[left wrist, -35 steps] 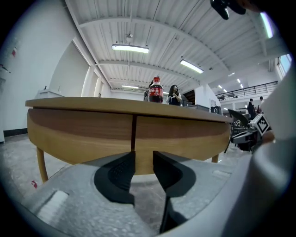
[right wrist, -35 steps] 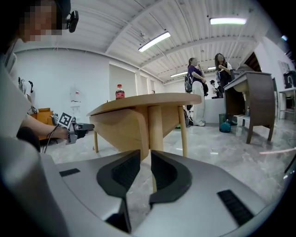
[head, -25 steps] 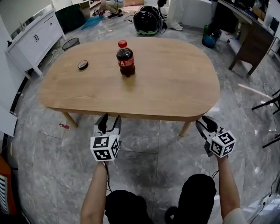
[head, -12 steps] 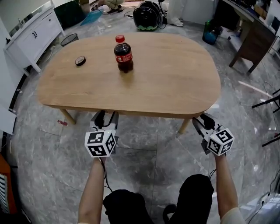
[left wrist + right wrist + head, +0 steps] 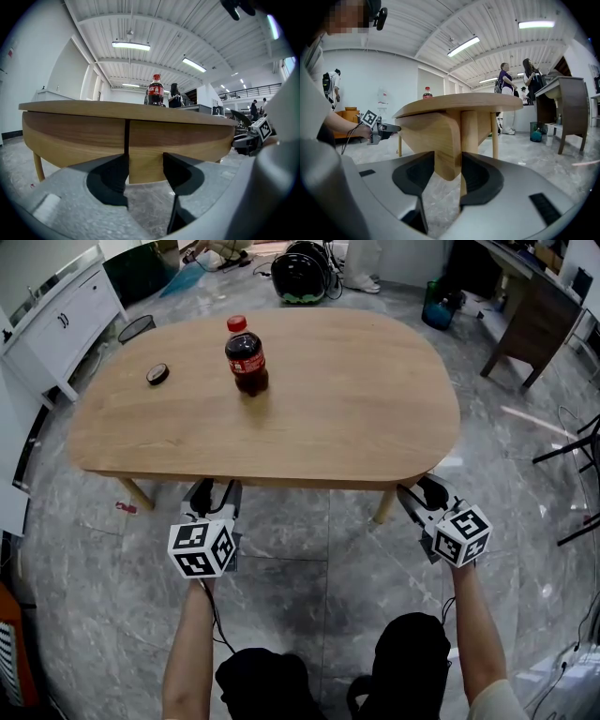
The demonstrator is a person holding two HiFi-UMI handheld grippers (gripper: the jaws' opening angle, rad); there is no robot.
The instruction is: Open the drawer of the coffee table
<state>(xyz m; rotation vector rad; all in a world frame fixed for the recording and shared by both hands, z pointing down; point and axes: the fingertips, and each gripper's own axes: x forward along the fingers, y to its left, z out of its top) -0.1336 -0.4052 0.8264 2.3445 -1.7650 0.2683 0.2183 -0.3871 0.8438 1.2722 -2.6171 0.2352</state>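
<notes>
A: Hovering where, the left gripper (image 5: 214,491)?
B: At the table's (image 5: 328,418) near edge, jaws apart, nothing gripped. The drawer (image 5: 187,138) sits right ahead of it under the top and looks closed.
A: And the right gripper (image 5: 419,495)?
B: Near the right corner, beside a leg (image 5: 382,506). Its jaws have just been opening and stand wide. The apron's (image 5: 436,136) end shows in the gap, but the pads aren't pressing on it.
A: On top?
B: A bottle (image 5: 246,357) and a black disc (image 5: 157,374), well apart from both.
</notes>
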